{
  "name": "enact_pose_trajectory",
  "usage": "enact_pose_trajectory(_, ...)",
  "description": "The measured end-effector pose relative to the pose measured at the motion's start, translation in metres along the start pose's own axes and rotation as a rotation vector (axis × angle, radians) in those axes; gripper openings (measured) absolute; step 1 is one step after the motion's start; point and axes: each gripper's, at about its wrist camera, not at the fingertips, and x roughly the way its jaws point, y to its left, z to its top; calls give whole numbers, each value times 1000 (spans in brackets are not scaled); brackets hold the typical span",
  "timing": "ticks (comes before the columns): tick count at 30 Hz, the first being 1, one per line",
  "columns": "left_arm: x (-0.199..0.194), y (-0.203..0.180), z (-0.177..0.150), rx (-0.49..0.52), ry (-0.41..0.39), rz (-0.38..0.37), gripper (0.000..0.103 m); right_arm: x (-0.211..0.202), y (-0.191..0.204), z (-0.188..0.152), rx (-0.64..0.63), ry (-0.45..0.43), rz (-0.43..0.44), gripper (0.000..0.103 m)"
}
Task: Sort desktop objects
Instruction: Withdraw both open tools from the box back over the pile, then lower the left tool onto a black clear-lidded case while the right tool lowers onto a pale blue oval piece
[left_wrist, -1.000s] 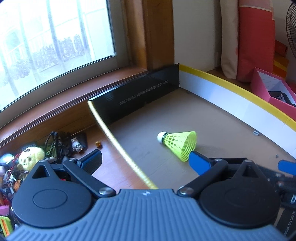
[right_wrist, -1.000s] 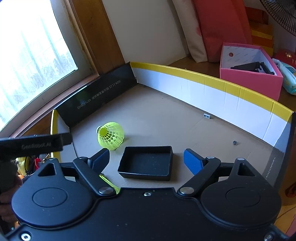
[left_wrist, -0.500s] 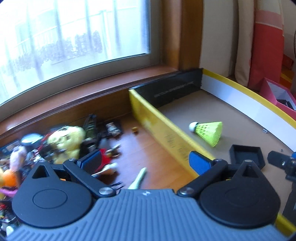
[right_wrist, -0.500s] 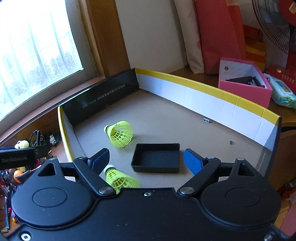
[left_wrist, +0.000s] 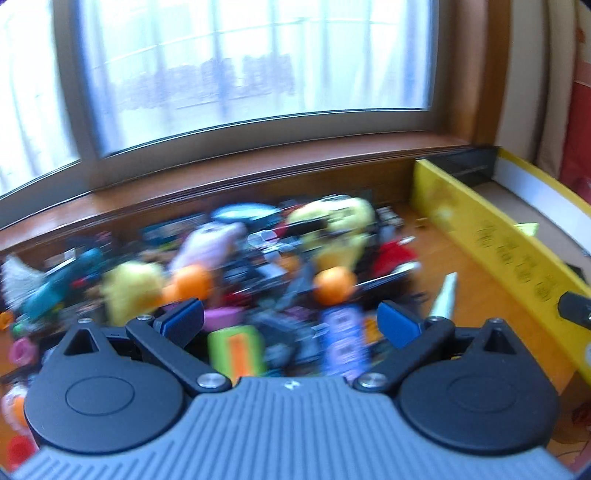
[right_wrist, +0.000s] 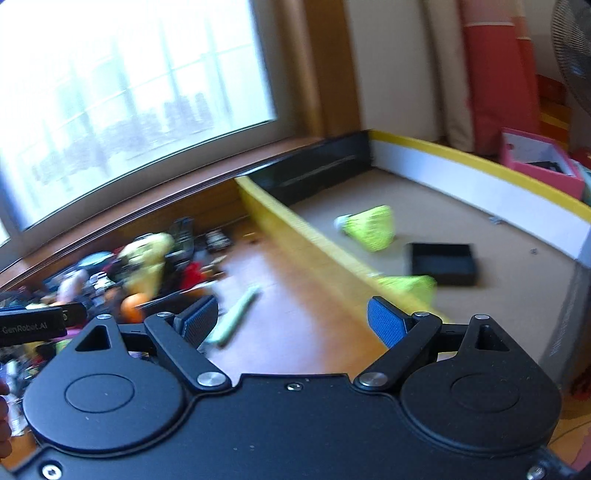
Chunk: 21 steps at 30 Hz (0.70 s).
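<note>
With two shuttlecocks (right_wrist: 369, 227) and a black tray (right_wrist: 443, 263) already in the box (right_wrist: 480, 173), we judge we're fetching next: both left gripper (left_wrist: 291, 323) and right gripper (right_wrist: 290, 325) spread and empty (frames blurred), needing one target in the pile (left_wrist: 221, 258).

Pile (left_wrist: 258, 266) apparently left of box (right_wrist: 317, 240), beneath window (left_wrist: 240, 74).

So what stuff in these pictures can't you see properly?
- Toy pile, left wrist view: motion blur; only colours show, like orange balls.
- Near shuttlecock, right wrist view: blurred, partly behind the yellow box wall.
- Specks on the box floor, right wrist view: too small to tell.
- Pink box, right wrist view: contents cut off by the edge.
</note>
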Motion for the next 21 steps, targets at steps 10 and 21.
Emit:
enact_pose_trajectory(10, -18, 106, -37, -103, 16, 102, 103, 8, 108, -43, -111, 70, 139, 89)
enact_pose_trajectory(21, -14, 151, -69, -157, 66, 196, 103, 46, 171, -61, -221, 170, 331, 90)
